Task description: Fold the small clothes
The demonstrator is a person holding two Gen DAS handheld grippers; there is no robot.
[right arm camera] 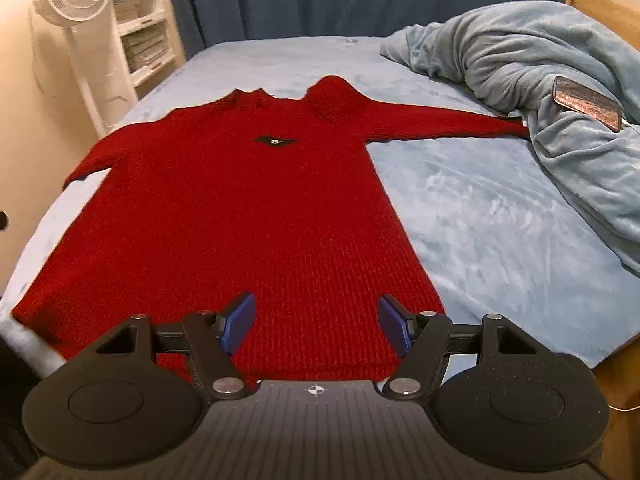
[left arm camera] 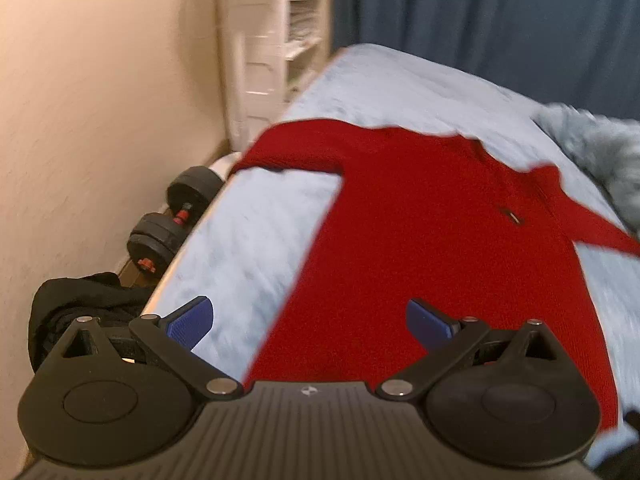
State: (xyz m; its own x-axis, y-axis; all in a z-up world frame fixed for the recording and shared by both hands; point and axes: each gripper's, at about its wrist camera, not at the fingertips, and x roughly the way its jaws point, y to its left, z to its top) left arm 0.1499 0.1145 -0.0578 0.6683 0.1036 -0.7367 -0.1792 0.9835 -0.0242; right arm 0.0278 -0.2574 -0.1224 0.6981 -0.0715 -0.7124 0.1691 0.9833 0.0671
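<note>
A red knitted sweater [right arm camera: 240,200] lies flat on the light blue bed [right arm camera: 480,208], sleeves spread out to both sides, a small black label near its collar. It also shows in the left wrist view [left arm camera: 400,240]. My left gripper [left arm camera: 308,320] is open and empty, above the sweater's left hem edge. My right gripper [right arm camera: 316,322] is open and empty, above the sweater's hem near the bed's front edge. Neither touches the cloth.
A crumpled blue-grey blanket [right arm camera: 560,92] lies at the bed's right, over the right sleeve's end. A white fan [right arm camera: 76,12] and shelves [left arm camera: 280,40] stand at the left. Dumbbells [left arm camera: 172,220] and black cloth [left arm camera: 72,312] lie on the floor beside the bed.
</note>
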